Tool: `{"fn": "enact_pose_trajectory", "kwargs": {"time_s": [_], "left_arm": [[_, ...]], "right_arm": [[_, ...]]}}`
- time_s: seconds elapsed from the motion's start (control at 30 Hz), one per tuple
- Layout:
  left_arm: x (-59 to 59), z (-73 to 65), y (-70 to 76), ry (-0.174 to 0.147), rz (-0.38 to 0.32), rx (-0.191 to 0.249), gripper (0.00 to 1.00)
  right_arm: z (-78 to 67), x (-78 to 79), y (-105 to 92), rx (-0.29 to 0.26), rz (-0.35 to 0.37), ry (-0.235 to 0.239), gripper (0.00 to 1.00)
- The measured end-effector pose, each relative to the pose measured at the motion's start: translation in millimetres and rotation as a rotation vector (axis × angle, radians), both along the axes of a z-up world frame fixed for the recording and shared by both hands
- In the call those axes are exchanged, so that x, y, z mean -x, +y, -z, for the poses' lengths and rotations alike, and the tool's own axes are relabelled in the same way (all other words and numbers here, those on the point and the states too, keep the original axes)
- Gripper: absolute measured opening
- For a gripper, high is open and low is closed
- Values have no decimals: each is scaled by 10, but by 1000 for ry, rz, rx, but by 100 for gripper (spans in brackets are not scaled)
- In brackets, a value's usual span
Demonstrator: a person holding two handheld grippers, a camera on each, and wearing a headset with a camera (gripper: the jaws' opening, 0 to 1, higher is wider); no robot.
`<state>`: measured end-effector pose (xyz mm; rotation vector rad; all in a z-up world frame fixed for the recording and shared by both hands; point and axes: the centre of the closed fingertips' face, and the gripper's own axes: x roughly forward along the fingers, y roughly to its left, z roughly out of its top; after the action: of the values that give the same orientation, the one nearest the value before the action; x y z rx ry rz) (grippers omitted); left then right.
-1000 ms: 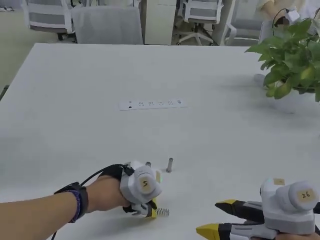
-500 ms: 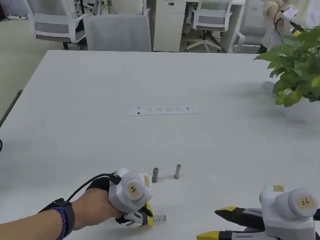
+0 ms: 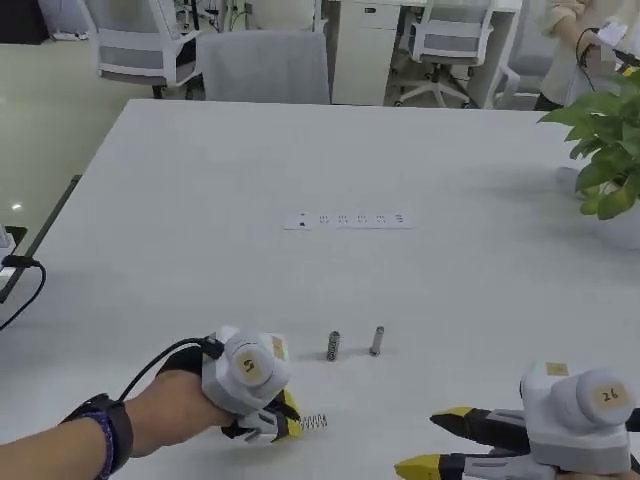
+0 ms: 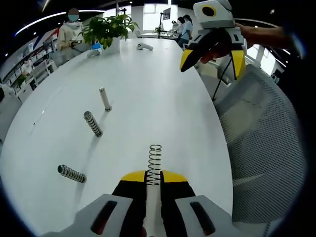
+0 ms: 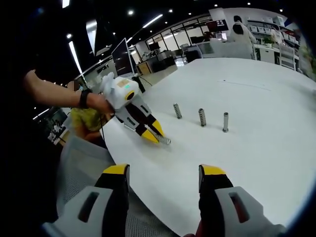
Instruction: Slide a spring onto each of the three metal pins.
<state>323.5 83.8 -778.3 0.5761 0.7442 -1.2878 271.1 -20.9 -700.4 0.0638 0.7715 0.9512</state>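
Observation:
Three short metal pins stand on the white table [image 3: 200, 200]. Two wear springs: the nearest pin [image 4: 71, 173] and the middle pin [image 4: 92, 123] [image 3: 333, 346]. The far pin [image 4: 104, 98] [image 3: 377, 340] [image 5: 225, 122] is bare. My left gripper [image 3: 287, 427] [image 4: 154, 177] is shut on one end of a loose spring [image 4: 154, 163] [image 3: 314, 421] [image 5: 164, 140], held low over the table, left of and nearer to me than the pins. My right gripper [image 3: 432, 438] [image 5: 163, 173] is open and holds nothing, at the table's near edge to the right.
A white power strip [image 3: 347, 219] lies mid-table beyond the pins. A potted plant [image 3: 610, 150] stands at the far right. Office chairs [image 3: 265, 65] line the far edge. A black cable [image 3: 20, 290] hangs off the left side.
The head view has shifted, so the pins sit further right in it. The left gripper, still holding the spring, has drawn a little left, away from the pins. The middle pin has come out from behind it.

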Motion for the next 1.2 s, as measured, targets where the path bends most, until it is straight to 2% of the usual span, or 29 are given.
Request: {"fn": "enact_pose_trajectory", "kwargs": {"time_s": [0.67,0.93,1.2], "left_arm": [[30,-312,261,-40,-102,73,2],[97,-417,292,-52,-119,102,2],[178,-507,252,-64,-112,123,2]], "right_arm": [[-51,-43,319,-19,-92,-10,50],[-56,-46,462,-36,-129,-8,47],[-59,-54,597,-42,-169,-10,45]]}}
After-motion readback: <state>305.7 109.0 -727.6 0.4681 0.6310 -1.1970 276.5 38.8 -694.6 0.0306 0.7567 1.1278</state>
